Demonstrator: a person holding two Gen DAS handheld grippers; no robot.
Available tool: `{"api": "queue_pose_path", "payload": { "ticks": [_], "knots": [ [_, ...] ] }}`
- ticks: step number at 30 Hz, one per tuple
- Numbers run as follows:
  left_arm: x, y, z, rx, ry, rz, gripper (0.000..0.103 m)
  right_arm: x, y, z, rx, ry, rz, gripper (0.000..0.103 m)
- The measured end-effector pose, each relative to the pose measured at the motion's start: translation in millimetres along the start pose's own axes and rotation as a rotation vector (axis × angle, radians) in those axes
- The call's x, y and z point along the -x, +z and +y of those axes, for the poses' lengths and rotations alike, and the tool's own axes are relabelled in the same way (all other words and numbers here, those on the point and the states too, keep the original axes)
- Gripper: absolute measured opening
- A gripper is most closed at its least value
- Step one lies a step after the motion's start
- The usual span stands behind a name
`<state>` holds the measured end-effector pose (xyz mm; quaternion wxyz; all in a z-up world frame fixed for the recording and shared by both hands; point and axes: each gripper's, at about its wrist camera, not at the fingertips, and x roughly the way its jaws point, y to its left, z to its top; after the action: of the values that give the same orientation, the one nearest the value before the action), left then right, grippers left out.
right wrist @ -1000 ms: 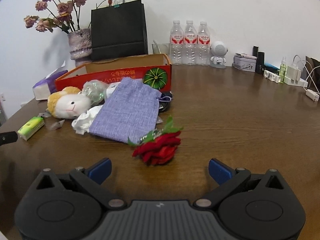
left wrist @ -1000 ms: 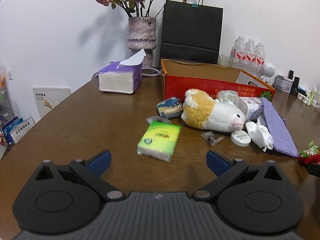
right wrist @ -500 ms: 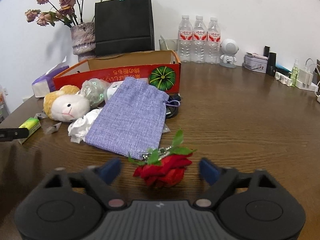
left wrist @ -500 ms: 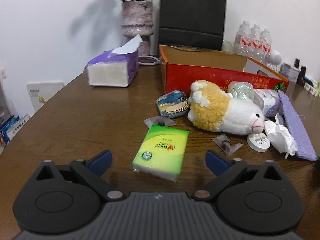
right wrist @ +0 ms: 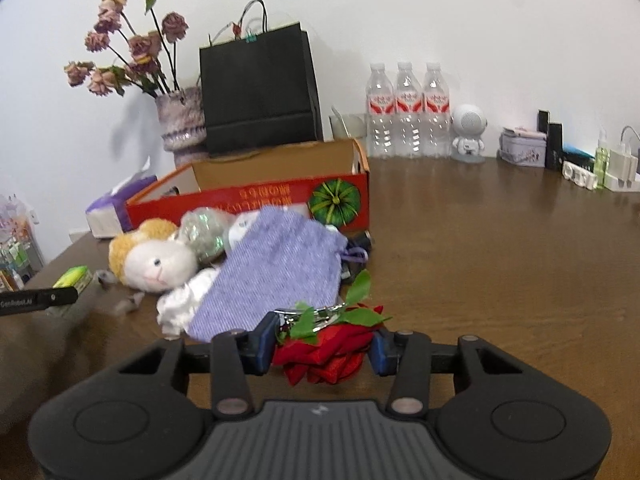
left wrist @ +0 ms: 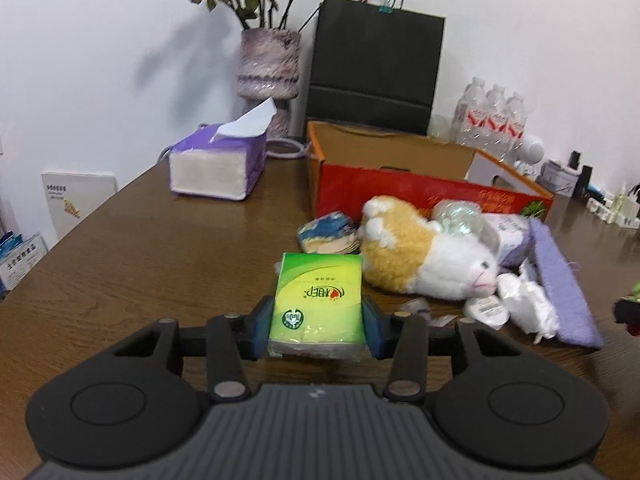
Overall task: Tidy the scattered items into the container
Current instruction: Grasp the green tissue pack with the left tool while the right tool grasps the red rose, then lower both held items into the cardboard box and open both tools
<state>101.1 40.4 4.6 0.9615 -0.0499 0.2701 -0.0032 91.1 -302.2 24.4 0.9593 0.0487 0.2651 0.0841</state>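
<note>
My left gripper (left wrist: pixel 317 330) is closing, and its blue pads press both sides of a green tissue pack (left wrist: pixel 318 296) on the brown table. My right gripper (right wrist: pixel 323 346) is closing too, with a red fabric rose (right wrist: pixel 324 356) squeezed between its pads, green leaves sticking out ahead. The red cardboard box (left wrist: pixel 400 184) stands open behind the clutter, also seen in the right wrist view (right wrist: pixel 248 200). In front of it lie a yellow-and-white plush animal (left wrist: pixel 424 256) and a purple cloth pouch (right wrist: pixel 280 268).
A crumpled white tissue (left wrist: pixel 524 304), a round white lid (left wrist: pixel 486 310) and a blue-patterned packet (left wrist: pixel 328 234) lie near the plush. A purple tissue box (left wrist: pixel 216 164), vase (left wrist: pixel 269 68), black paper bag (left wrist: pixel 376 64) and water bottles (right wrist: pixel 408 112) line the wall.
Both grippers moved forward and their jaws came together: the left onto the green tissue pack, the right onto the red rose. Both stood wide open a second ago.
</note>
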Motion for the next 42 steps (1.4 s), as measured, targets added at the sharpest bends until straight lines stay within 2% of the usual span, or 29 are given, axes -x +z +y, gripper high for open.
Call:
{"api": "queue_pose_path", "payload": {
  "ticks": [6, 13, 17, 20, 24, 28, 37, 42],
  "knots": [
    [1, 23, -18, -0.004, -0.066, -0.056, 0.046, -17, 25, 14, 0.008, 0.050, -0.056, 0.044],
    [-14, 67, -40, -0.010, -0.116, -0.152, 0.046, -40, 73, 34, 0.036, 0.108, -0.156, 0.044],
    [-26, 84, -50, -0.004, -0.135, -0.175, 0.046, -56, 96, 46, 0.060, 0.129, -0.205, 0.044],
    [-45, 97, -55, 0.010, -0.128, -0.174, 0.046, -73, 112, 52, 0.056, 0.149, -0.210, 0.044],
    [-68, 114, -61, 0.022, -0.101, -0.182, 0.046, -102, 130, 63, 0.069, 0.149, -0.193, 0.044],
    [-90, 128, -67, 0.025, -0.083, -0.174, 0.046, -131, 142, 70, 0.090, 0.154, -0.135, 0.044],
    [-146, 142, -74, 0.024, -0.044, -0.096, 0.046, -189, 164, 58, 0.038, 0.125, -0.056, 0.044],
    [-175, 138, -73, 0.012, -0.010, -0.022, 0.046, -220, 159, 52, 0.034, 0.094, 0.027, 0.044]
  ]
}}
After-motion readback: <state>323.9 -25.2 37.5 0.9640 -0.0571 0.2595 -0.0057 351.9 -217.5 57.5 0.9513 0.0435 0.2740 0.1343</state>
